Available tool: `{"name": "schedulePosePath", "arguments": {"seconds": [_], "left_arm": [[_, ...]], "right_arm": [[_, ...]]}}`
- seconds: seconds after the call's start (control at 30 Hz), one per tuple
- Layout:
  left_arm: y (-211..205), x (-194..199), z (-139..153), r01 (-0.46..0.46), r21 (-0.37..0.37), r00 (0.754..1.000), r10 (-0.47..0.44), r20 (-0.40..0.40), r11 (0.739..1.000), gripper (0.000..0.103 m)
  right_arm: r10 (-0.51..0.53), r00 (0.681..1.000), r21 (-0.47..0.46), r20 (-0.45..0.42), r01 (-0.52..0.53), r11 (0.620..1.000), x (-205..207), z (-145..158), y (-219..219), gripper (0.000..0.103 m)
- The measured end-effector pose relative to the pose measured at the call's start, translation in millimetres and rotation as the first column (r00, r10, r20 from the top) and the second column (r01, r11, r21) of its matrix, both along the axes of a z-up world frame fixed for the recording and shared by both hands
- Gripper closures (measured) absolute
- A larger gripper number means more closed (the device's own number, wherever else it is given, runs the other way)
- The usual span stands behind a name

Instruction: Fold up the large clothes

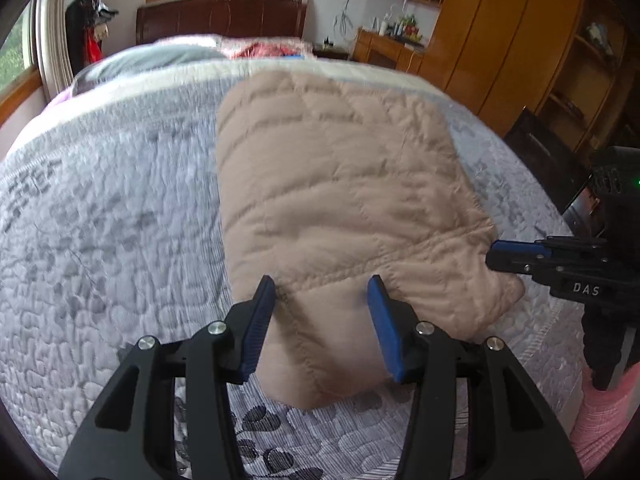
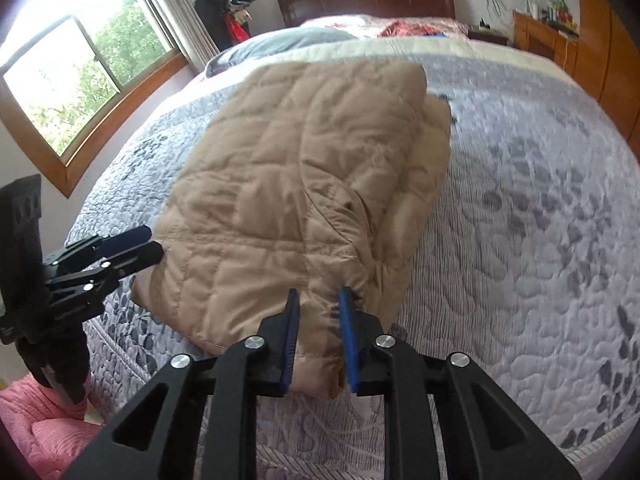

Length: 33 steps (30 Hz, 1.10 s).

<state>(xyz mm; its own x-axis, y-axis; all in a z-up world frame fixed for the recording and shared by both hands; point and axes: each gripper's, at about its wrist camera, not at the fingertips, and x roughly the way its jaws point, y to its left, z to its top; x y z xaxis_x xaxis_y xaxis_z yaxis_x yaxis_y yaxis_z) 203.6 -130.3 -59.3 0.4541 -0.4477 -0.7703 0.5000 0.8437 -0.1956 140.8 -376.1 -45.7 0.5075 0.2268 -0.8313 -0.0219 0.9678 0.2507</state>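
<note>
You are holding the left tongs (image 1: 322, 292) at the near edge of the tan puffy coat (image 1: 340, 184). The blue pads (image 1: 256, 328) are sitting on both sides of the coat's near corner, with the soft cloth bulging up between them. They are spread fairly wide, and you are not squeezing the cloth flat, so they are only cupping it.

You are holding the right tongs (image 2: 319, 304) at the other near corner of the coat (image 2: 288, 184). Here the pads (image 2: 346, 336) are standing closer together, and a thick fold of the coat is sitting pinched between them. The cloth is wrinkling right where the pads are touching it.

The coat is lying folded into a fat block on the bed (image 1: 100, 208). It is resting on the gray quilt (image 2: 540, 220) with the leaf pattern, close to the near edge of the bed and a little toward the window (image 2: 68, 68) side. Its far end is reaching toward the middle of the bed. On the right side a lower layer is sticking out a bit from under the top layer.

From the left camera you are seeing the right tongs (image 1: 494, 258) coming in from the side, touching the coat's edge. From the right camera you are seeing the left tongs (image 2: 154, 246) touching the coat's other edge.

Pillows (image 2: 292, 38) are lying at the far end of the bed, by the dark headboard (image 1: 220, 16). A wooden wardrobe (image 1: 500, 32) is standing along the wall beside the bed
</note>
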Motion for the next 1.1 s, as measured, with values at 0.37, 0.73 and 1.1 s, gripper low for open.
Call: {"name": "schedulePosePath", "arguments": {"seconds": [0.37, 0.73, 1.1], "left_arm": [[2.0, 9.9, -16.4, 0.028, 0.009, 0.999, -0.028, -0.017, 1.000, 0.049], [2.6, 79.8, 55.8, 0.003, -0.087, 0.999, 0.000, 0.033, 0.996, 0.051], [-36.9, 152.5, 6.2, 0.019, -0.012, 0.995, -0.020, -0.102, 1.000, 0.054]], "right_arm": [[0.008, 0.999, -0.019, -0.050, -0.009, 1.000, 9.6, -22.1, 3.0, 0.088], [0.010, 0.993, -0.095, 0.122, 0.001, 0.995, 49.2, 75.0, -0.1, 0.084], [-0.047, 0.999, -0.130, -0.014, 0.045, 0.991, 137.7, 29.1, -14.5, 0.086]]}}
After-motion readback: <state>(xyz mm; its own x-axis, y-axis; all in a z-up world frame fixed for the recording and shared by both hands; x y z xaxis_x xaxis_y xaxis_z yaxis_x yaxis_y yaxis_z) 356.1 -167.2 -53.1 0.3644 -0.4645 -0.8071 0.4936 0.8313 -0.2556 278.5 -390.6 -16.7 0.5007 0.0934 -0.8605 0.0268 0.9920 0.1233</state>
